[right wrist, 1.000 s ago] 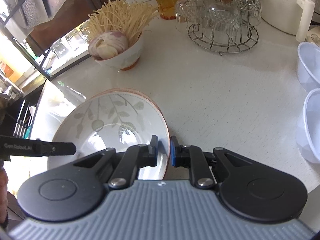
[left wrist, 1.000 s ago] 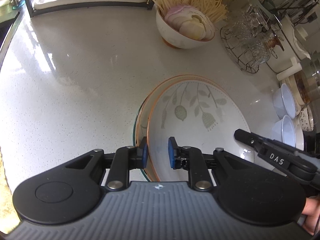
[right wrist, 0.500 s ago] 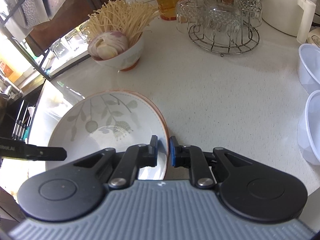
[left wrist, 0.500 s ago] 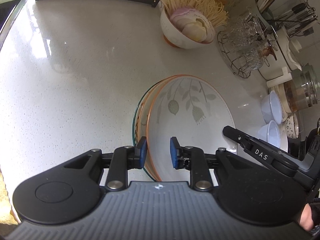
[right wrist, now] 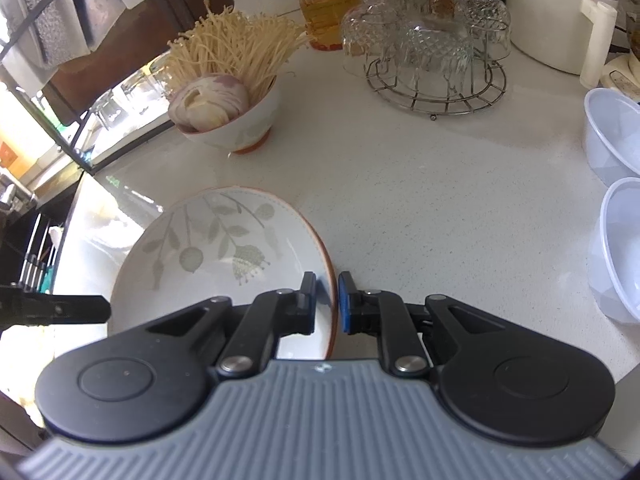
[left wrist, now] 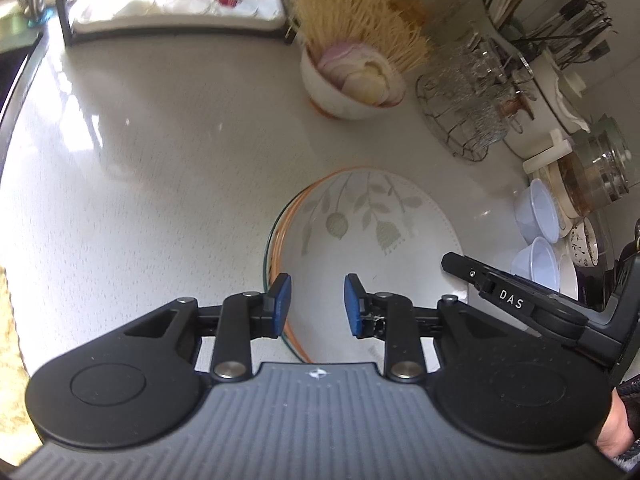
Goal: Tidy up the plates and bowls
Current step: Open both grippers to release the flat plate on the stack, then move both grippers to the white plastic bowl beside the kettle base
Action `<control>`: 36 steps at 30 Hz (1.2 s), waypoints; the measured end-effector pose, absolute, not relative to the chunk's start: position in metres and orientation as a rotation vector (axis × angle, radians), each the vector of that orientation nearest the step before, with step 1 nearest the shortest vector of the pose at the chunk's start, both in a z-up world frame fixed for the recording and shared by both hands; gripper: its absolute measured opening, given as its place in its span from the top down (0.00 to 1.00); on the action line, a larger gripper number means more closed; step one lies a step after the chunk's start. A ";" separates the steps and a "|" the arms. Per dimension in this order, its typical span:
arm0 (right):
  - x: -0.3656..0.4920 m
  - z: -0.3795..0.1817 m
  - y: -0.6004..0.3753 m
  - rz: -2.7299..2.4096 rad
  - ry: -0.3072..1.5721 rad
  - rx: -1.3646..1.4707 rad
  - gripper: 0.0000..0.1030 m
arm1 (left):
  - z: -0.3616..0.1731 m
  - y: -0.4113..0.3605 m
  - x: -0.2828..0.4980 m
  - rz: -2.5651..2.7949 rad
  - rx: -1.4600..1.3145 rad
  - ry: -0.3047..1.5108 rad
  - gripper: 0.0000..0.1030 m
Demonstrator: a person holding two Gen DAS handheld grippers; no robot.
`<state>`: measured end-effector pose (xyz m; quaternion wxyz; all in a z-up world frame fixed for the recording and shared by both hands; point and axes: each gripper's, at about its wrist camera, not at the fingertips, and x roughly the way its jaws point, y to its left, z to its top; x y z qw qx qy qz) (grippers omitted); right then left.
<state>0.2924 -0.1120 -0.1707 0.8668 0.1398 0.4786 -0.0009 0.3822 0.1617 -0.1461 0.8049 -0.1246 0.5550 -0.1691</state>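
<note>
A leaf-patterned plate [right wrist: 224,256] with an orange rim sits tilted above the white speckled counter [right wrist: 440,216], its decorated face turned toward both cameras. In the left wrist view the same plate [left wrist: 360,232] shows further orange edges and a thin dark-green one lined up along its left side, so it seems to be the top of a small stack (how many pieces lie under it is hard to make out).

The right gripper [right wrist: 327,300] is pinching the plate's near right rim: the orange edge passes between the two blue pads, which are drawn close on either side of it. The left gripper [left wrist: 316,304] is spread, its blue pads apart on either side of the stacked rims on the plate's left edge, neither clearly pressing on them.

Behind the plate stands a white bowl [right wrist: 240,128] holding sliced onion and a bunch of enoki mushrooms [right wrist: 236,52]. To the right of that bowl is a wire rack [right wrist: 436,92] carrying upturned cut-glass cups, with a jar of amber liquid [right wrist: 324,8] behind it. Two translucent plastic bowls [right wrist: 616,184] sit at the counter's right edge, well apart from the plate. At the far left of the counter is a black-framed dish rack [left wrist: 172,20] with a white tray.
</note>
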 end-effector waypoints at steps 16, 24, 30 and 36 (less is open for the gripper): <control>0.263 -0.073 -0.105 -0.087 0.749 0.262 0.85 | -0.059 0.141 0.384 -0.473 -0.164 0.937 0.69; 0.244 -0.034 -0.092 -0.121 0.682 0.271 0.85 | -0.030 0.132 0.378 -0.551 -0.116 0.905 0.68; 0.233 -0.021 -0.085 -0.164 0.652 0.277 0.84 | -0.030 0.129 0.379 -0.593 -0.096 0.901 0.67; 0.229 -0.022 -0.100 -0.168 0.636 0.292 0.85 | -0.030 0.110 0.378 -0.590 -0.088 0.884 0.67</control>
